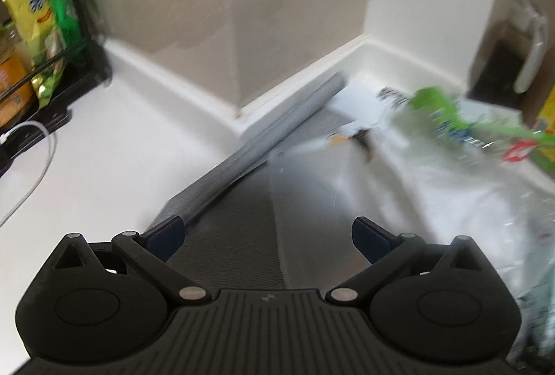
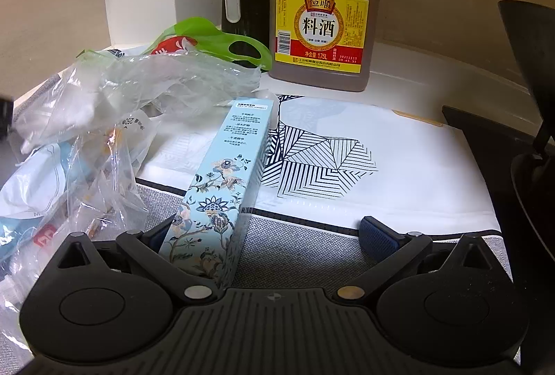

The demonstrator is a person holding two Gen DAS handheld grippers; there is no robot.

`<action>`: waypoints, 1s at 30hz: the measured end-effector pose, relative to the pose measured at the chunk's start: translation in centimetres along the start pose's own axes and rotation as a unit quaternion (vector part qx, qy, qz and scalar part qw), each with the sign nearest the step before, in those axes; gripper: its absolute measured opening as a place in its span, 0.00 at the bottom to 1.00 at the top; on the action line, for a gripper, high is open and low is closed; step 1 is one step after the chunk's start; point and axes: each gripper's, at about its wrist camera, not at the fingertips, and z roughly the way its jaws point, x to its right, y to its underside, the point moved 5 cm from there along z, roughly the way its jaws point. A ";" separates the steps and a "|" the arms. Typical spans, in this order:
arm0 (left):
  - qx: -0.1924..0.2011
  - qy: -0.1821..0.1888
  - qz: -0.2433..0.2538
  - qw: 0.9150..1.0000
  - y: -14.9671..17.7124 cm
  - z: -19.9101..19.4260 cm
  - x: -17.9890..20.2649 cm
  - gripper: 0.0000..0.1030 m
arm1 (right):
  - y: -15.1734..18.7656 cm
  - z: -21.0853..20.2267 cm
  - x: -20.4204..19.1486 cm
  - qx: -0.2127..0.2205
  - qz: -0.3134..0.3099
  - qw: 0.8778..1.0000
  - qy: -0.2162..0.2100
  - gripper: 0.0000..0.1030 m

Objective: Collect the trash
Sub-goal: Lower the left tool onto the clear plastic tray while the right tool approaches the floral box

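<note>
White counter point(image 1: 104, 149), grey mat point(image 2: 305, 246) over it. Crumpled plastic bags point(image 2: 138, 90) heaped at my left. Floral carton point(image 2: 222, 174) lies between my right gripper point(image 2: 274, 233) fingers, spread wide, none gripping. Left gripper point(image 1: 267, 233) wide, empty.

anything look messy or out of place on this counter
Yes. Crumpled clear plastic bags and a green-handled bag are heaped on the counter's left side, and a pale blue floral carton lies slanted across the grey mat, between the open right tool's fingers.
</note>
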 end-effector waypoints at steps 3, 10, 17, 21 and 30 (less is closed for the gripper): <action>0.005 -0.026 0.005 1.000 0.1 -0.3 -2.3 1.00 | 0.0 0.0 0.0 0.000 0.000 1.000 -0.001 1.00; 0.020 -0.041 -0.016 0.999 -0.7 -3.5 -6.6 1.00 | 0.0 -0.1 -0.1 0.001 -0.001 1.000 0.000 1.00; 0.033 0.018 0.014 0.999 -1.3 -5.3 -2.2 1.00 | 0.0 -0.1 -0.1 0.001 -0.001 1.000 -0.001 1.00; 0.009 0.018 0.074 0.997 0.1 -3.4 0.1 1.00 | 0.0 -0.1 -0.1 0.001 0.000 1.000 0.000 1.00; -0.014 -0.036 0.091 0.995 1.1 -0.3 -0.3 0.94 | 0.0 -0.1 -0.2 0.002 -0.001 1.000 0.000 1.00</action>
